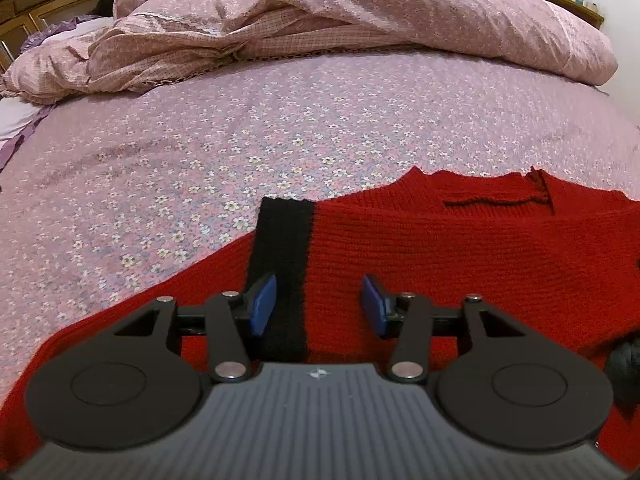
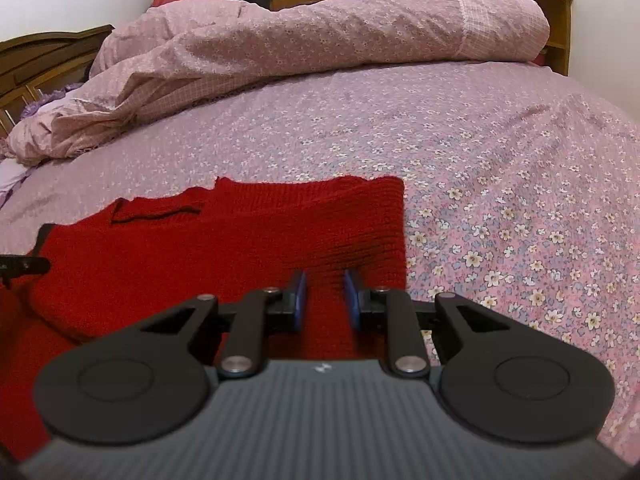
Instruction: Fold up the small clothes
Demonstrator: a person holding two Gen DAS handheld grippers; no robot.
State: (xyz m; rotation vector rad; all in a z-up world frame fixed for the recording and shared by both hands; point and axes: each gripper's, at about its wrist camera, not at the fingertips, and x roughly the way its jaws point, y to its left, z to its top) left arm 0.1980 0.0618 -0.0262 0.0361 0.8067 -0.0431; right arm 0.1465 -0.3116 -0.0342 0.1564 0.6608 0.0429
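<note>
A small red knit sweater (image 1: 460, 248) lies flat on the floral bed sheet (image 1: 240, 140), a sleeve folded across it, ending in a black cuff (image 1: 282, 256). My left gripper (image 1: 318, 306) is open just above the sweater, its blue pads (image 1: 262, 306) either side of the cuff's edge. In the right wrist view the sweater (image 2: 224, 248) fills the lower left, its right edge folded straight. My right gripper (image 2: 325, 300) is open with a narrower gap, over the sweater near that edge. The left gripper's tip (image 2: 24, 266) shows at the far left.
A crumpled pink floral duvet (image 2: 300, 44) lies across the far side of the bed. A wooden headboard (image 2: 48, 56) is at the left and a wooden footboard (image 2: 560, 24) at the far right. Bare sheet (image 2: 520, 208) stretches right of the sweater.
</note>
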